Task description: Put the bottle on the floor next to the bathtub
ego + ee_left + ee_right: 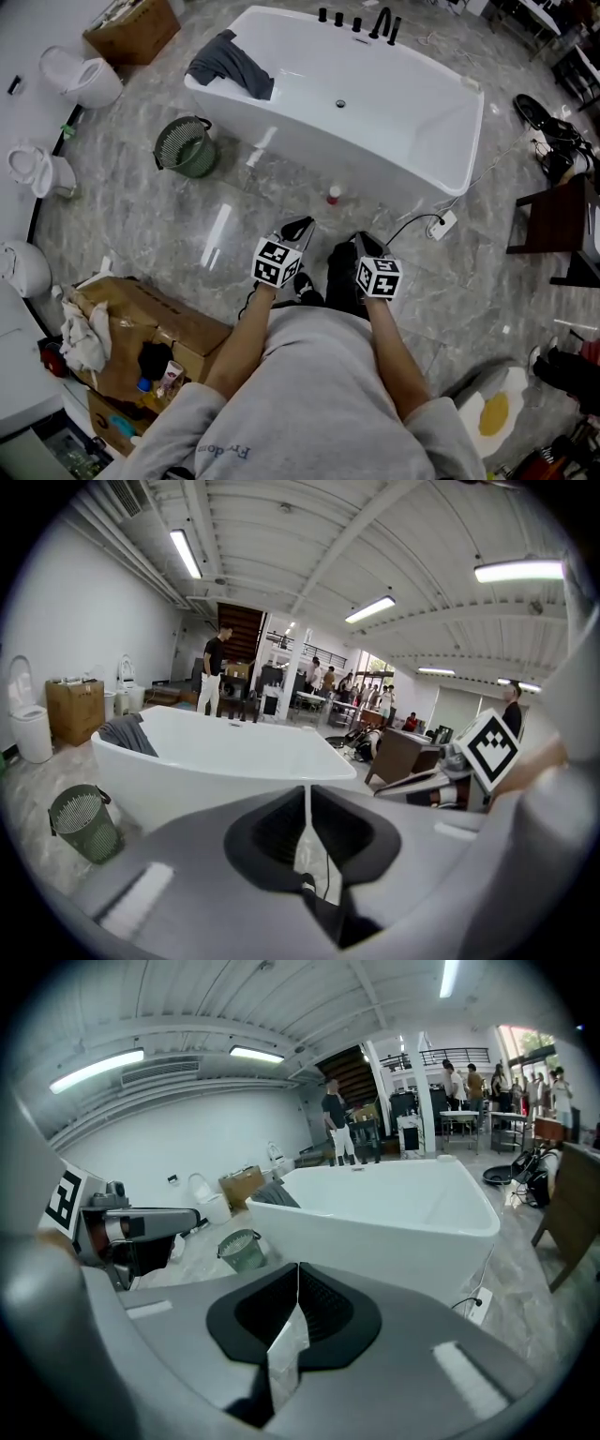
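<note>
We are facing the big white oval bathtub (pixel 309 141) that is filling the upper middle of the head view, with the grey marbled floor (pixel 187 225) spreading around it. We are holding the left gripper (pixel 298 228) and the right gripper (pixel 366 242) low at centre frame, each with its fingers (pixel 267 832) pressed together on nothing. The small pale bottle with a red cap (pixel 334 195) is standing upright on the floor just beside the tub's near wall, above the grippers. We are judging the placing as done; the next move calls only for backing away without knocking the bottle.
</note>
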A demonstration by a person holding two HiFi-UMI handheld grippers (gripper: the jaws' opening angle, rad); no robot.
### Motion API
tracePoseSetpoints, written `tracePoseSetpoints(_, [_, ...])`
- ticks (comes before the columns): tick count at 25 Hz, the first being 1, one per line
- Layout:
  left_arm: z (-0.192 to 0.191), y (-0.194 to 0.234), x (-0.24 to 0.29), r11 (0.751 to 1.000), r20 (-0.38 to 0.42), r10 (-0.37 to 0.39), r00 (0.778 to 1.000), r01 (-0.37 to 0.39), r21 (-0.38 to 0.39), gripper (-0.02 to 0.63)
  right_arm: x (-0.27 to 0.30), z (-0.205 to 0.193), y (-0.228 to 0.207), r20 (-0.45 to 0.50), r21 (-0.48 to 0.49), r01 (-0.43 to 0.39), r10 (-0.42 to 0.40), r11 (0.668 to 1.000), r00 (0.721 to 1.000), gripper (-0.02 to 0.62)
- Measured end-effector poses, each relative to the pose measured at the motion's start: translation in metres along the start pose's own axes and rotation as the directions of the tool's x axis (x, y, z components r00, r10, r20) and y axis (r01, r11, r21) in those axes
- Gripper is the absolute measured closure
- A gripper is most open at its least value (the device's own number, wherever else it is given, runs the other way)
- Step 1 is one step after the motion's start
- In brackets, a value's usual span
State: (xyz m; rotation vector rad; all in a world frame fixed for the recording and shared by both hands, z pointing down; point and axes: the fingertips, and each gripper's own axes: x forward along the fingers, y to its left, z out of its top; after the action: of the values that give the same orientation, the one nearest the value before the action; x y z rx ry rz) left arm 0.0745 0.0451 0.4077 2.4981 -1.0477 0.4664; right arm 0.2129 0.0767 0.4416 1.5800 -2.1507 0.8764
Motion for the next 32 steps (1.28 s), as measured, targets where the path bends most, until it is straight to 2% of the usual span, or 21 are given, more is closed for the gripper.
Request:
tracePoseSetpoints(2, [0.000, 0.002, 0.000, 1.000, 0.000, 0.002, 1.000, -0.002, -0.004, 0.548, 0.000, -0.002, -0.001, 0.000, 0.008, 0.004, -0.004, 1.000, 1.000, 0.592])
tracePoseSetpoints(32, [-0.011, 0.005, -0.005, 0.999, -0.035, -0.022, 0.999, 0.021, -0.028, 0.548, 0.002, -0.007, 0.009, -0.027, 0.013, -0.014, 0.014, 1.000, 1.000, 0.592])
